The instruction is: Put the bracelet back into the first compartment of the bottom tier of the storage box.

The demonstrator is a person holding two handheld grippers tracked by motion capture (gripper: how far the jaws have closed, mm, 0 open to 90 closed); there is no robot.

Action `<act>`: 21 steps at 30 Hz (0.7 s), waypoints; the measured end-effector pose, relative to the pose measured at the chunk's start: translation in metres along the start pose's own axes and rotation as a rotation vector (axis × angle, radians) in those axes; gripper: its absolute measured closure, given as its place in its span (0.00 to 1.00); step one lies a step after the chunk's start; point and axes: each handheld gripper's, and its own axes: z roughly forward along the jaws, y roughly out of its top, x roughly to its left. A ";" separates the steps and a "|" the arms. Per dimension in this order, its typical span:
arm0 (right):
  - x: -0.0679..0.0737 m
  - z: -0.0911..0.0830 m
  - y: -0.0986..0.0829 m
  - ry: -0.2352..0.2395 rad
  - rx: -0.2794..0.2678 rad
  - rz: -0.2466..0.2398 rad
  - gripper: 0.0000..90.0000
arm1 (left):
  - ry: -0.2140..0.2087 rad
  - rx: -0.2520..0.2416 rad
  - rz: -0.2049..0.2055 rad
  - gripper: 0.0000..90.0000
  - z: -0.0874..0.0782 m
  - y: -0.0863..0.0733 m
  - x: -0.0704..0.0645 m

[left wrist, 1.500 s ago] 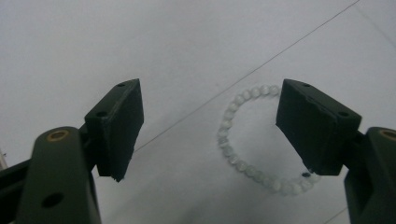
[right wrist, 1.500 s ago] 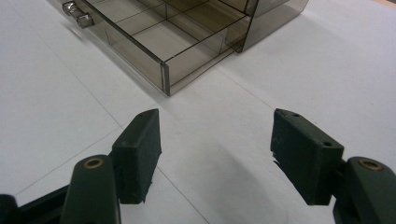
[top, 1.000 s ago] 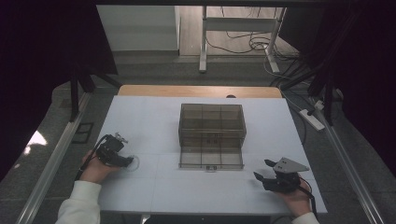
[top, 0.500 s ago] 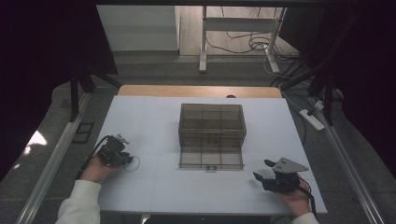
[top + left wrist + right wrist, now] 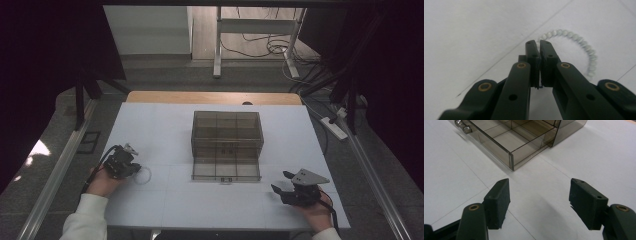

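Pale bead bracelet (image 5: pixel 579 45) flat beside drawer organizer (image 5: pixel 227 144).

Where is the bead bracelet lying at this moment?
In the high view the bead bracelet lies on the white table, left side, at the left gripper, left of the brown drawer box.

A white power strip (image 5: pixel 334 128) lies on the grey floor (image 5: pixel 165 75) beside tangled black cables (image 5: pixel 260 47).

Drawer box (image 5: pixel 227 132) mid counter (image 5: pixel 160 125), its drawer (image 5: pixel 226 169) pulled out in front. Bead bracelet (image 5: pixel 141 175) left of box, left tongs (image 5: pixel 134 167) on it; right tongs (image 5: pixel 281 184) front-right of box.
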 end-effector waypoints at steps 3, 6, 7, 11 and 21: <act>-0.001 0.000 0.000 0.000 -0.004 0.003 0.37 | -0.026 -0.065 -0.032 0.96 -0.010 -0.003 0.006; -0.001 0.000 -0.001 -0.002 -0.002 0.002 0.37 | -0.042 -0.118 -0.060 0.96 -0.017 -0.006 0.010; -0.001 0.000 -0.001 -0.002 -0.002 0.000 0.37 | -0.044 -0.131 -0.065 0.96 -0.019 -0.007 0.011; -0.001 0.001 0.000 -0.006 -0.006 0.001 0.36 | -0.051 -0.178 -0.082 0.96 -0.026 -0.009 0.013; -0.001 0.000 0.000 -0.004 -0.010 0.004 0.35 | -0.058 -0.253 -0.109 0.96 -0.040 -0.013 0.017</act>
